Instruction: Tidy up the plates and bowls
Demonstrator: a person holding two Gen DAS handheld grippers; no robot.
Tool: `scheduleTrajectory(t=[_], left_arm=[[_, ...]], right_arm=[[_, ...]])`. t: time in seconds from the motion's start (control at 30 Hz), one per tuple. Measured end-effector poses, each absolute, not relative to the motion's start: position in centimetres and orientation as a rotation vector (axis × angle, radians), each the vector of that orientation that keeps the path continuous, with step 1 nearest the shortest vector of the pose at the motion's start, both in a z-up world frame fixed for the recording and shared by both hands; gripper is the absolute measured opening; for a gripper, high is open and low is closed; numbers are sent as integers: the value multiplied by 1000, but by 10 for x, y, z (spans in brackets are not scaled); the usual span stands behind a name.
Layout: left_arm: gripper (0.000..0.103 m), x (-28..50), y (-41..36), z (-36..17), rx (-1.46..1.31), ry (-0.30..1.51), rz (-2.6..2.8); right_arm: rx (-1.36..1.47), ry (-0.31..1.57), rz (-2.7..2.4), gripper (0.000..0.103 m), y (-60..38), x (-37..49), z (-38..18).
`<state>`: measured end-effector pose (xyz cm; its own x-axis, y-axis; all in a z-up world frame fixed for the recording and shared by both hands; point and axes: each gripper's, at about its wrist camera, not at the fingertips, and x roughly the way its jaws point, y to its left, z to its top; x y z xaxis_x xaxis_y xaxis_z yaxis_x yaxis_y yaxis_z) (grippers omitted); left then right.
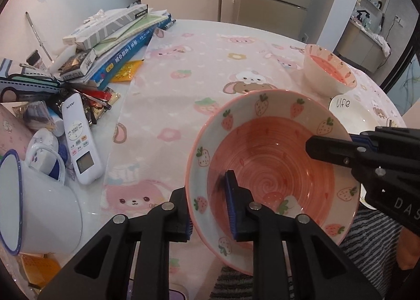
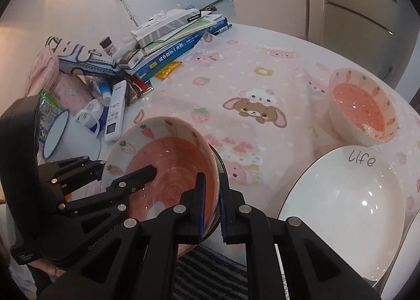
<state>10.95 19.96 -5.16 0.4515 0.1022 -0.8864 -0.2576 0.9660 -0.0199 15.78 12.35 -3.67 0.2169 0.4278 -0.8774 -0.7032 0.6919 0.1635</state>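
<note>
Two black two-finger grippers are in view: the left gripper (image 1: 210,202) and the right gripper (image 2: 211,210). Two ceramic bowls with pink insides stand out: a wide strawberry-print bowl (image 1: 265,168) and a smaller carrot-print bowl (image 2: 363,108). There is one white plate lettered "life" (image 2: 344,205), one white remote control (image 1: 80,139), one white enamel mug with a blue rim (image 1: 34,208), and one pile of books and boxes (image 1: 118,40).

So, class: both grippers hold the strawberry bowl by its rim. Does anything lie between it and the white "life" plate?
Nothing visible does. Between the strawberry bowl and the white plate lies only bare pink cloth; the carrot bowl sits farther back.
</note>
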Motion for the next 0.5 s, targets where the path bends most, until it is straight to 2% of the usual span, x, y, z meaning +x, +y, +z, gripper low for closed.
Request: scheduleTrajectory(t=[0.13,0.5], left_arm=[[19,108,196,-49,-154,1073,246],[17,111,193,-57,-112,1070,298]], right_arm=[[-540,925,753,12,138,132,-34],[-504,971,779,12,134,146,-40]])
